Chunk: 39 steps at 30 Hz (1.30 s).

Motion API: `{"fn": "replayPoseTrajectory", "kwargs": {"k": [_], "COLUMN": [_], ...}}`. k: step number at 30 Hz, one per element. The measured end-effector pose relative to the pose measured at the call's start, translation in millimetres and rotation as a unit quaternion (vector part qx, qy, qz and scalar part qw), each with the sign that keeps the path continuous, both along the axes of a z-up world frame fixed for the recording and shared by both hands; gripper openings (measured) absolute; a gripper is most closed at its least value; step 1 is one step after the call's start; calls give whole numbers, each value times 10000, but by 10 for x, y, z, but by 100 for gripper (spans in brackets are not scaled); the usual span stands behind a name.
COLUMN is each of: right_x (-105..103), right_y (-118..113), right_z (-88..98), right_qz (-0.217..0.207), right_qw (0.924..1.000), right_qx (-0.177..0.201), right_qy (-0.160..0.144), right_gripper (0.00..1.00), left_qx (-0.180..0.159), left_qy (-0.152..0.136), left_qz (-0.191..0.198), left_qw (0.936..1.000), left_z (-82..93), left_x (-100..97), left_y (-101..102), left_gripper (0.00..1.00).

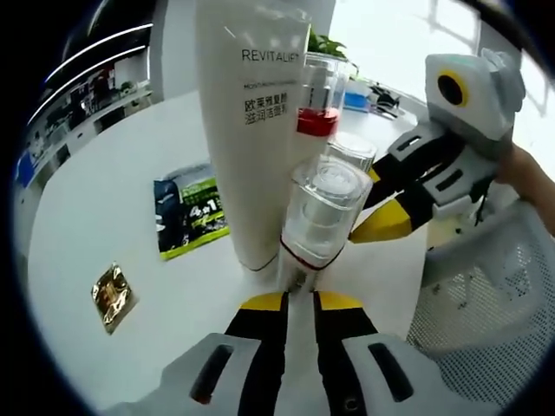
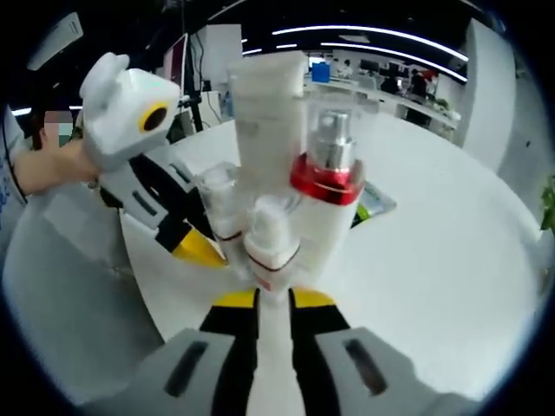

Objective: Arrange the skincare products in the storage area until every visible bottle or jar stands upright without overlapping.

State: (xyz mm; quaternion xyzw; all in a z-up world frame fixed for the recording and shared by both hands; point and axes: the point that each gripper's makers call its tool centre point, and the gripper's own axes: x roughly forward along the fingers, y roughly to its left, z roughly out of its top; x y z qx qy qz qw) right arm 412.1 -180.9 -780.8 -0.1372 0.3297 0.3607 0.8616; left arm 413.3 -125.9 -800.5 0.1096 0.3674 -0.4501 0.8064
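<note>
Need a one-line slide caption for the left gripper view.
Left tool closed on a clear-capped bottle beside a tall white tube; right tool alongside on the white table.

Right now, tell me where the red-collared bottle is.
In the left gripper view the red-collared bottle stands on the white table, just right of the tall white tube, behind two clear-capped bottles.

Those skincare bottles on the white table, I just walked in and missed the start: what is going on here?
A person is grouping skincare products upright with two handheld grippers. The left gripper is closed on a small clear-capped bottle beside the tall white tube. The right gripper holds another small clear-capped pump bottle next to the red-collared bottle. A green packet and a gold sachet lie flat on the table.
</note>
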Motion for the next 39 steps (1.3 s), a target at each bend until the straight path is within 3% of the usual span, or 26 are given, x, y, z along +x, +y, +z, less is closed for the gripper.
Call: {"fn": "replayPoseTrajectory", "kwargs": {"k": [39], "right_x": [19], "right_y": [-11], "right_z": [-32], "right_qz": [-8], "right_qw": [10000], "right_qx": [-34], "right_qy": [13], "right_gripper": [10], "left_qx": [-105], "left_qy": [71], "left_qz": [321], "left_qw": [9994], "left_z": [-40], "left_x": [33], "left_y": [-79], "left_gripper": [5]}}
